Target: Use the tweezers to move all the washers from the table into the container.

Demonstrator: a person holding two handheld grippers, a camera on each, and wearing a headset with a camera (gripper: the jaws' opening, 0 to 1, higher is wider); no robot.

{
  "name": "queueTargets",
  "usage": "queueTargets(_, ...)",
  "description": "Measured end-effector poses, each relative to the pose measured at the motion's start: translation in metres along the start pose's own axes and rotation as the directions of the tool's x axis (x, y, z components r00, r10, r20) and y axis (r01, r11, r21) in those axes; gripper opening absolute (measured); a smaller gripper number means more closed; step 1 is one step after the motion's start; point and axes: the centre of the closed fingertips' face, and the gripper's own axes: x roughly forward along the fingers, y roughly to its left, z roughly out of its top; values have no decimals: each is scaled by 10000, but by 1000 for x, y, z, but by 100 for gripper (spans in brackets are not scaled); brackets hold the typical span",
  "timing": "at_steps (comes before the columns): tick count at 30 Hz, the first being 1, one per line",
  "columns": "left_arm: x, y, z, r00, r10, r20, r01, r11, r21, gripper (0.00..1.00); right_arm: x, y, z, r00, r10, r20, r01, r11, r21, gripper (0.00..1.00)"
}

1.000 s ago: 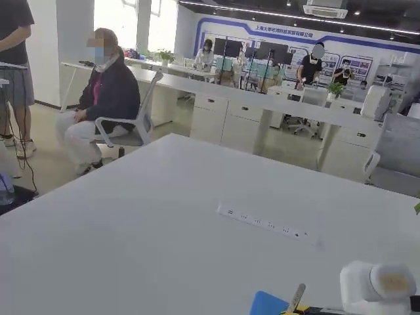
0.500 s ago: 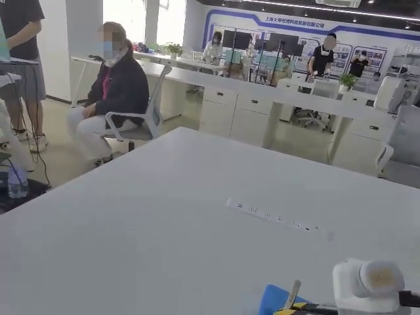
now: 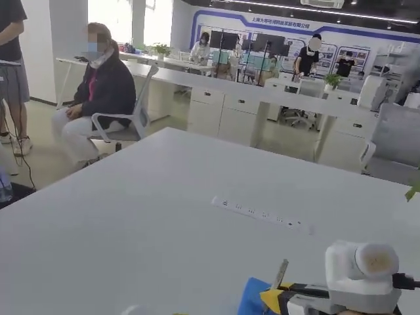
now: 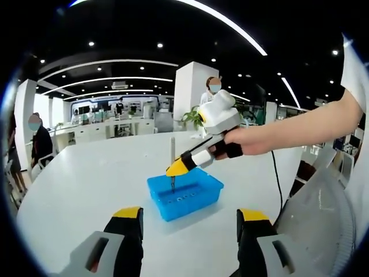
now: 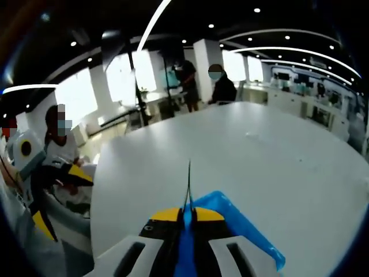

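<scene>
More of my right gripper [image 3: 272, 298] shows low in the head view than a second ago, yellow jaw tips included. Its jaws are clamped on slim metal tweezers [image 4: 172, 161], whose tips point down into the blue plastic container [image 4: 155, 193], a shallow rectangular tray on the smooth white table [image 3: 131, 230]. Dark specks dot its floor; I can't confirm they are washers. My left gripper [image 4: 190, 214] is spread wide, holding nothing.

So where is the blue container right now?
In the left gripper view the blue container sits on the white table straight ahead, with the tweezers in the right tool pointing down into it.
</scene>
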Motion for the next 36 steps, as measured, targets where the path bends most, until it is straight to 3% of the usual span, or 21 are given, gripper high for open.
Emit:
queueTargets(2, -1, -5, 3, 9994, -357, 13, 357, 9993, -98, 61, -12, 11, -1, 9999, 166, -37, -167, 9995, -249, 4)
queueTargets(5, -3, -9, 15, 9949, -954, 315, 971, 9934, -607, 53, -32, 31, -14, 9958, 798, -450, -830, 9939, -722, 4)
queueTargets(8, -5, -8, 25, 9895, -1394, 389, 1415, 9883, -563, 36, -48, 52, -31, 9839, 1519, -945, -1611, 9820, -981, 4)
queueTargets(10, -6, -8, 34, 9808, -1895, 455, 1920, 9797, -580, 25, -59, 65, -44, 9727, 1917, -1309, -2059, 9730, -1044, 4)
queueTargets(12, -5, -16, 43, 9596, -2770, 490, 2796, 9584, -571, 14, -68, 79, -55, 9598, 2305, -1601, -2506, 9606, -1197, 4)
queueTargets(15, -1, -32, 45, 9215, -3883, -10, 3883, 9215, 6, 5, -77, 102, -66, 9351, 3021, -1853, -3279, 9358, -1294, 4)
queueTargets(17, 5, -46, 42, 8862, -4613, -436, 4620, 8868, 85, 5, -81, 113, -74, 9190, 3336, -2101, -3668, 9189, -1452, 4)
queueTargets(18, 8, -54, 42, 8647, -4995, -537, 5004, 8658, 47, 5, -82, 117, -76, 9143, 3437, -2144, -3780, 9141, -1468, 4)
queueTargets(20, 13, -64, 40, 8327, -5490, -716, 5504, 8349, -7, 4, -85, 125, -85, 8996, 3631, -2426, -4063, 8997, -1598, 4)
queueTargets(21, 17, -67, 41, 8291, -5548, -691, 5566, 8308, 71, 4, -85, 127, -87, 8977, 3669, -2439, -4102, 8981, -1585, 4)
queueTargets(22, 18, -72, 39, 8133, -5760, -829, 5790, 8151, 174, 4, -85, 130, -91, 8914, 3741, -2560, -4203, 8935, -1579, 4)
queueTargets(23, 20, -78, 36, 7942, -5985, -1050, 6036, 7969, 233, 4, -85, 131, -92, 8912, 3741, -2566, -4206, 8933, -1585, 4)
queueTargets(25, 24, -88, 32, 7674, -6253, -1419, 6356, 7711, 389, 4, -86, 132, -96, 8911, 3702, -2627, -4185, 8941, -1597, 4)
queueTargets(26, 26, -90, 31, 7642, -6278, -1479, 6394, 7674, 465, 4, -86, 132, -98, 8899, 3665, -2716, -4176, 8942, -1615, 4)
queueTargets(27, 28, -95, 29, 7525, -6381, -1628, 6522, 7564, 501, 4, -87, 132, -99, 8895, 3617, -2793, -4163, 8933, -1692, 4)
queueTargets(32, 37, -100, 27, 7323, -6571, -1788, 6739, 7371, 506, 0, -89, 130, -105, 8860, 3373, -3182, -4114, 8884, -2037, 4)
queueTargets(33, 37, -101, 27, 7212, -6668, -1879, 6853, 7263, 530, 0, -89, 129, -104, 8886, 3341, -3142, -4063, 8913, -2013, 4)
queueTargets(34, 38, -101, 28, 7197, -6692, -1849, 6872, 7245, 526, 0, -89, 127, -105, 8892, 3276, -3193, -4015, 8934, -2016, 4)
queueTargets(36, 39, -103, 26, 7041, -6809, -2014, 7026, 7092, 586, 0, -89, 122, -108, 8908, 3015, -3400, -3887, 8931, -2264, 4)
